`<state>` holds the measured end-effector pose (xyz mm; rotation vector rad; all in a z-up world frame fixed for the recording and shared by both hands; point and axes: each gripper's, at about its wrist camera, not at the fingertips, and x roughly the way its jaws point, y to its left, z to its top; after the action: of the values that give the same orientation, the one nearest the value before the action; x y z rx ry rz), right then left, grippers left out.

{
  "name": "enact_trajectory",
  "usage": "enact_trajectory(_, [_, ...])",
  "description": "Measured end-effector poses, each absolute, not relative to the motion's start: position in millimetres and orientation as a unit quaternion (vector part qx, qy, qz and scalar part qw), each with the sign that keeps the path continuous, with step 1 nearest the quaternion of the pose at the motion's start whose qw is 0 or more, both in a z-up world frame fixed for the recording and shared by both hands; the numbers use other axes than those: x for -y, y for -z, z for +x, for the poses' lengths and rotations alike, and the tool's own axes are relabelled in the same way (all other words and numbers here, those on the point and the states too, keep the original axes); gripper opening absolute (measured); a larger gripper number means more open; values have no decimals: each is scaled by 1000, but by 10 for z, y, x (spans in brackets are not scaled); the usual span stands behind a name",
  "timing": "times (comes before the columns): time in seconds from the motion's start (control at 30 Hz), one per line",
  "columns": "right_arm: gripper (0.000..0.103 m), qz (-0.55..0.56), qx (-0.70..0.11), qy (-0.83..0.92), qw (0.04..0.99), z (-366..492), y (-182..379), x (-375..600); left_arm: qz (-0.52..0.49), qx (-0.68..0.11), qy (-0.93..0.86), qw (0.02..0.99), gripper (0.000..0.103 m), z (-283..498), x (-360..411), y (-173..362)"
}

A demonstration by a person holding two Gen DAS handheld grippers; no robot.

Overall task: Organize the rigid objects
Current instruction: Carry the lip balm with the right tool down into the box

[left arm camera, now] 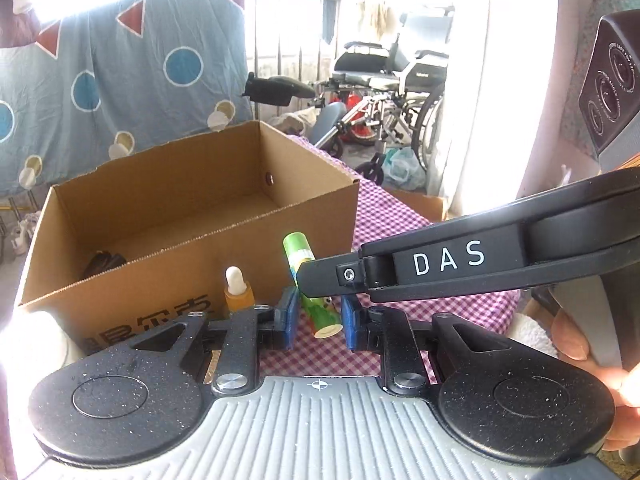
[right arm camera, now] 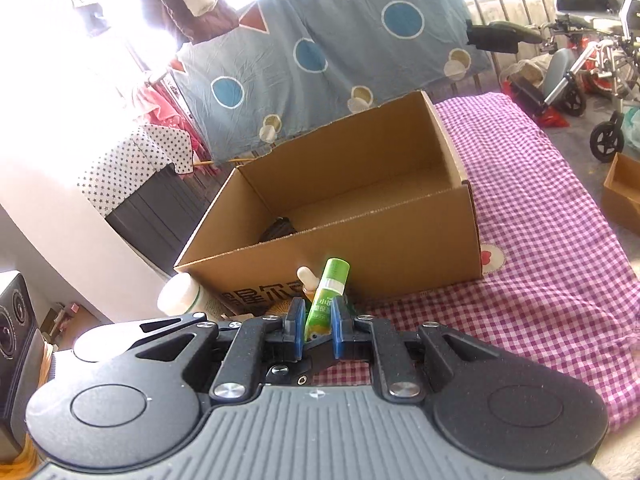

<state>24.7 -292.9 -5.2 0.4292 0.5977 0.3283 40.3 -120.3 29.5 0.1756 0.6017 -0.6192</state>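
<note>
Both wrist cameras sit low over a checkered bedspread (right arm camera: pixel 540 216), looking forward along their fingers at the near wall of an open cardboard box (left arm camera: pixel 192 216), close up. The left view faces it from the right-hand side; the right view (slightly higher) faces it more squarely. Both share the box, a green tube (right arm camera: pixel 330 296) and the hanging blue sheet (left arm camera: pixel 120 80).
</note>
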Motion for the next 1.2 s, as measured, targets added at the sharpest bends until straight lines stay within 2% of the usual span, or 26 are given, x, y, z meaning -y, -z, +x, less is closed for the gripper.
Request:
enact_trajectory(0.23, [16, 166, -233, -217, 933, 634, -553, 2663, 86, -241, 252, 933, 21, 702, 982, -798])
enact_trajectory(0.47, [16, 135, -283, -259, 913, 1499, -769, 2337, 72, -298, 212, 928, 22, 1398, 808, -856])
enact_trajectory(0.7, [16, 140, -428, -268, 852, 2504, -340, 2126, 38, -442, 194, 875, 22, 2117, 607, -388])
enact_trajectory(0.87, [16, 154, -507, -265, 806, 2920, 45, 2023, 30, -515, 181, 838, 22, 2375, 558, -72])
enact_trajectory(1.2, [16, 181, -552, -259, 772, 3148, 364, 1928, 18, -556, 165, 815, 23, 2465, 481, 123])
